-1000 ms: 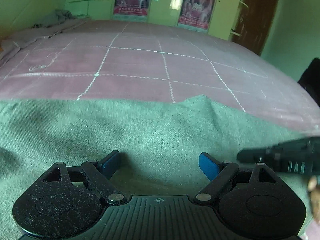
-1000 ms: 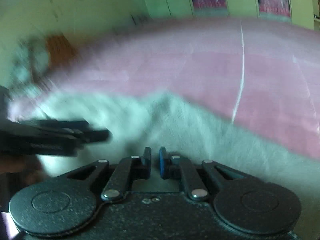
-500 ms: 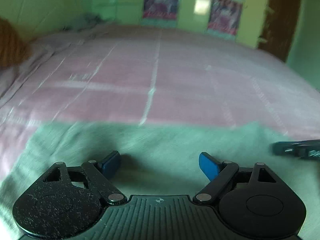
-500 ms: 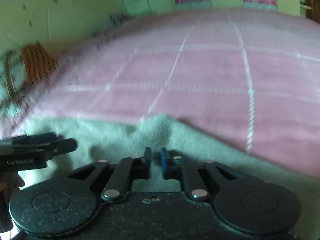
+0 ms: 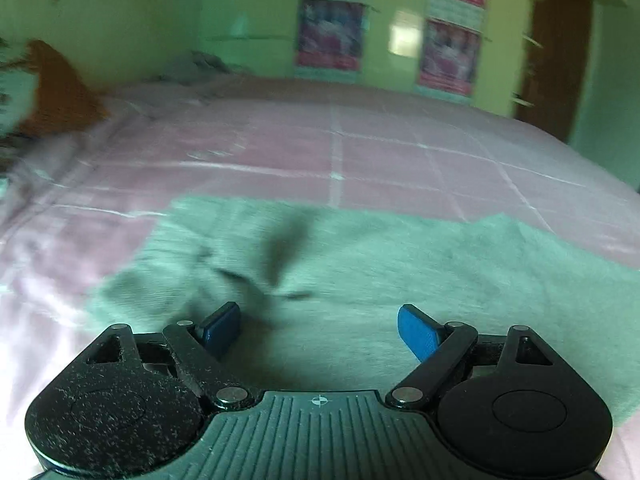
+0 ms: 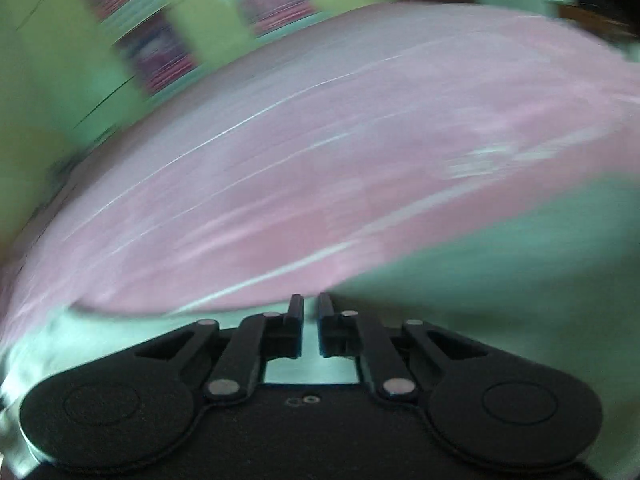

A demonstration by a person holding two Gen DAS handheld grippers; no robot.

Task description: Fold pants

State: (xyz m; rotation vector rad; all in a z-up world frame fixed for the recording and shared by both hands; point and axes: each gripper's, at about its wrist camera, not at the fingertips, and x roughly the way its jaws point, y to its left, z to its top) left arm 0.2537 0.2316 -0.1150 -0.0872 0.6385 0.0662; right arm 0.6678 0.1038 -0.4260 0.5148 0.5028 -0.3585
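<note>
The grey-green pants point(image 5: 360, 264) lie flat on the pink bedspread point(image 5: 360, 152), with a left end edge and a dark crease near the middle. My left gripper point(image 5: 320, 328) is open with blue pads, hovering just above the pants near their left end, holding nothing. In the blurred right wrist view the pants point(image 6: 500, 280) fill the lower right and run under the gripper. My right gripper point(image 6: 310, 308) has its jaws nearly together; no cloth shows between them.
The pink bedspread point(image 6: 320, 160) with white grid lines stretches to green walls with posters point(image 5: 332, 36). A brown door point(image 5: 556, 48) stands at the back right. An orange cloth point(image 5: 60, 88) and a grey heap point(image 5: 192, 64) lie at the bed's far left.
Both cameras have swung. The left gripper has moved left, so the pants' left end now shows and the other gripper has left its view. The right view is now tilted and blurred.
</note>
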